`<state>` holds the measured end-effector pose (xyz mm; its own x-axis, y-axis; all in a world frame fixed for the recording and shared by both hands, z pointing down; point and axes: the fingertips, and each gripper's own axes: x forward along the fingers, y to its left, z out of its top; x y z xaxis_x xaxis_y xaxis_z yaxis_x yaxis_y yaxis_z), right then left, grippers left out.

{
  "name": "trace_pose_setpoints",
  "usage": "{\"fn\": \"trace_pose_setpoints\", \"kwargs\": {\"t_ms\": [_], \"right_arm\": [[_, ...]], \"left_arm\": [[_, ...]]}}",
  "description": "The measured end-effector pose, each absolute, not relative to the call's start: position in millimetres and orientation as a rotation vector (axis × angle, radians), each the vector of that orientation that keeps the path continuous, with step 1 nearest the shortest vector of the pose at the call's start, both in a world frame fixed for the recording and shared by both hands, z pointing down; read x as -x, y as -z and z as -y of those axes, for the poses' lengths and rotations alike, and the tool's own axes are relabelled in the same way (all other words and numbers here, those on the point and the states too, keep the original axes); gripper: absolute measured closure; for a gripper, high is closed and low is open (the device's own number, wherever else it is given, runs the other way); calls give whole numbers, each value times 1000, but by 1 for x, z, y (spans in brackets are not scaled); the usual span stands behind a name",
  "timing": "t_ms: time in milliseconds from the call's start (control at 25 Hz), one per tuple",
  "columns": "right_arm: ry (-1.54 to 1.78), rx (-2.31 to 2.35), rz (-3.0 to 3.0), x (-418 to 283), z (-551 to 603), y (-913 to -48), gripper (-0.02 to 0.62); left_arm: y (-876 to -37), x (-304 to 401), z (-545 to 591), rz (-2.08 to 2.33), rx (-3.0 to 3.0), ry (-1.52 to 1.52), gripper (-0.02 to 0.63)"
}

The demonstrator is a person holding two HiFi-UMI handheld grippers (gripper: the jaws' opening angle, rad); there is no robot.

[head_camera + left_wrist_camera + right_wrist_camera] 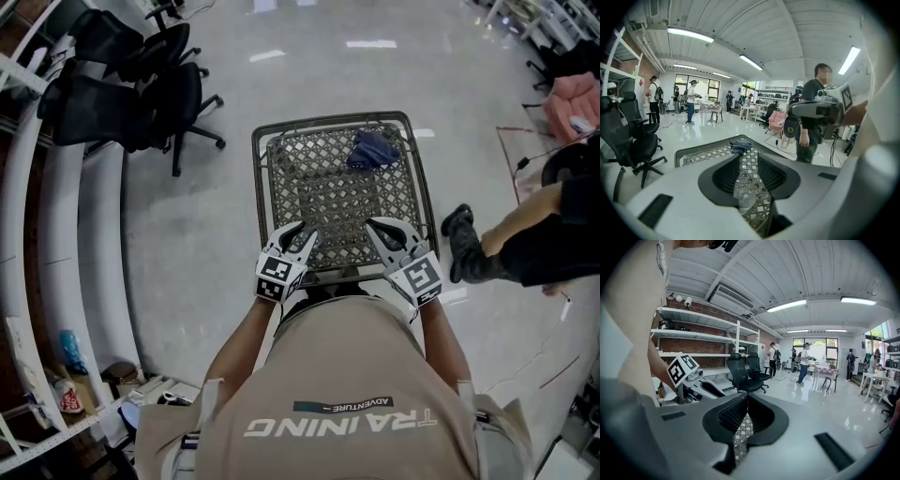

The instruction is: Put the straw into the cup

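My left gripper [749, 158] has its jaws standing wide apart and pressing on nothing. My right gripper [746, 400] has its tips together, with nothing visible between them. To do this step well I'd first find the straw, pinch it near one end, keep it upright and lower it straight into the mouth while the other gripper steadies the cup.

Low between the left jaws, on the grey metal lattice table [328, 202], lies a clear, roundish plastic thing [744, 200]. I take it for the cup, though I'm not certain. The straw shows in no view. A crumpled dark blue cloth [373, 150] lies at the table's far edge, well apart.
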<state>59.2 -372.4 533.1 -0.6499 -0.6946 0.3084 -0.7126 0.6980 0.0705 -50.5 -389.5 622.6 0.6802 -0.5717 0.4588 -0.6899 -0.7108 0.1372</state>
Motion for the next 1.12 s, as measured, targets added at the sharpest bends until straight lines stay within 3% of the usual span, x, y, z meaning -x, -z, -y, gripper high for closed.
{"fn": "trace_pose_setpoints", "kwargs": {"t_ms": [200, 320, 400, 760, 1120], "right_arm": [[-58, -1102, 2627, -58, 376, -529, 578], [-34, -1116, 2653, -57, 382, -519, 578], [-46, -1143, 2673, -57, 390, -511, 578], [-82, -1293, 2819, -78, 437, -432, 578], [16, -1303, 2840, -84, 462, -386, 578]], "left_arm": [[-592, 55, 397, 1070, -2622, -461, 491], [-548, 61, 403, 1146, -2656, -346, 571], [-516, 65, 409, 1179, -2671, -263, 586], [-408, 86, 441, 1377, -2760, -67, 589], [-381, 90, 459, 1467, -2764, -85, 589]]}}
